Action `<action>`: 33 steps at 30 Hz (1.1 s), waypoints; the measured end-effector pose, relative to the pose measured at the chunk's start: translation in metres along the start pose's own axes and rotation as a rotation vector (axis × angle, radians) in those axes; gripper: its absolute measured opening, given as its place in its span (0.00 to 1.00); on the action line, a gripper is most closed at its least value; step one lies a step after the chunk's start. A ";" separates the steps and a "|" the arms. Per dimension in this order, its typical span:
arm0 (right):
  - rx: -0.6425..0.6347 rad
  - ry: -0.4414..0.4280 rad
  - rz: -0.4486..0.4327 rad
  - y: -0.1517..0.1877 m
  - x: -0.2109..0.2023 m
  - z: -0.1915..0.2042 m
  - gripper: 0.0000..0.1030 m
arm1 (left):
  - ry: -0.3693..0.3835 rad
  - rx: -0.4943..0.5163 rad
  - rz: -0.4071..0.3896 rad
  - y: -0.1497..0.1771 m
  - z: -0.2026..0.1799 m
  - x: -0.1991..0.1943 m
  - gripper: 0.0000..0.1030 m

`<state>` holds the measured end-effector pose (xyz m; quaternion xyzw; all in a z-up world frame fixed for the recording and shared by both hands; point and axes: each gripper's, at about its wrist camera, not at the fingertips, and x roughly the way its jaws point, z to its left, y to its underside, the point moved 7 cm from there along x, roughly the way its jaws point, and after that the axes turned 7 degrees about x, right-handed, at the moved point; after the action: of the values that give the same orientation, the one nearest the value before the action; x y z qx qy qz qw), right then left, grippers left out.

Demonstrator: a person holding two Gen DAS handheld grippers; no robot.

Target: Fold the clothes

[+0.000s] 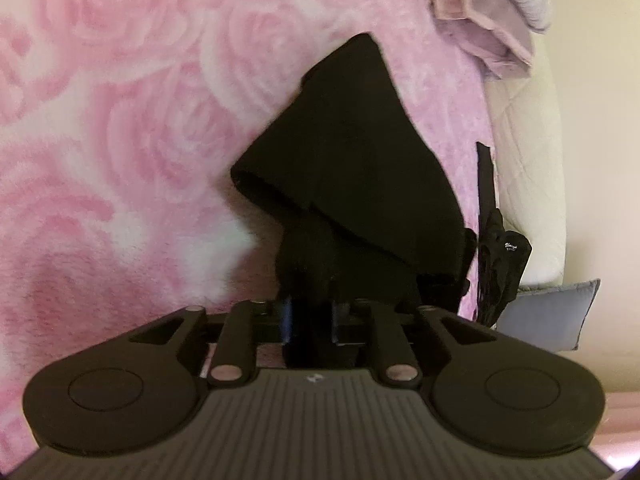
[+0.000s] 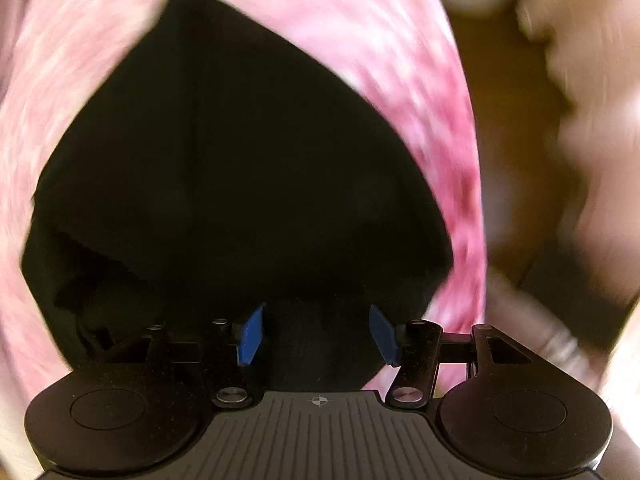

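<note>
A black garment (image 1: 344,152) lies on a pink rose-patterned blanket (image 1: 120,120). One part of it is drawn up into a cone toward my left gripper (image 1: 310,312), whose narrow jaws are shut on a bunch of the black cloth. The right wrist view is blurred by motion. There the same black garment (image 2: 240,160) fills the middle, with the pink blanket (image 2: 360,40) around it. My right gripper (image 2: 316,332) hangs just above the cloth, pointing steeply down. Its blue pads (image 2: 252,334) stand wide apart, open, and grip nothing.
Pale pink folded cloths (image 1: 480,20) are piled at the blanket's far right corner. A cream quilted mattress edge (image 1: 528,160) runs down the right side, with a small black item and strap (image 1: 500,248) and a grey cushion (image 1: 552,312) beside it. Brown floor (image 2: 512,120) shows past the bed's edge.
</note>
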<state>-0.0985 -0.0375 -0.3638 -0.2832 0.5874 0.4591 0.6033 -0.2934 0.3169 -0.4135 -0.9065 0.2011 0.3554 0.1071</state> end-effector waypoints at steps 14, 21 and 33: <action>0.107 -0.093 0.004 0.002 -0.024 -0.074 0.11 | 0.011 0.141 0.006 0.024 -0.019 -0.026 0.09; 0.213 -0.251 0.045 0.003 0.008 -0.076 0.33 | -0.019 0.088 0.027 0.016 -0.008 -0.007 0.10; 0.106 -0.317 -0.062 -0.002 -0.059 -0.060 0.11 | -0.144 0.296 -0.038 0.025 -0.062 -0.043 0.08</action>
<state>-0.1175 -0.1040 -0.3161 -0.1927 0.4993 0.4476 0.7164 -0.2957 0.2856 -0.3407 -0.8568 0.2259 0.3838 0.2601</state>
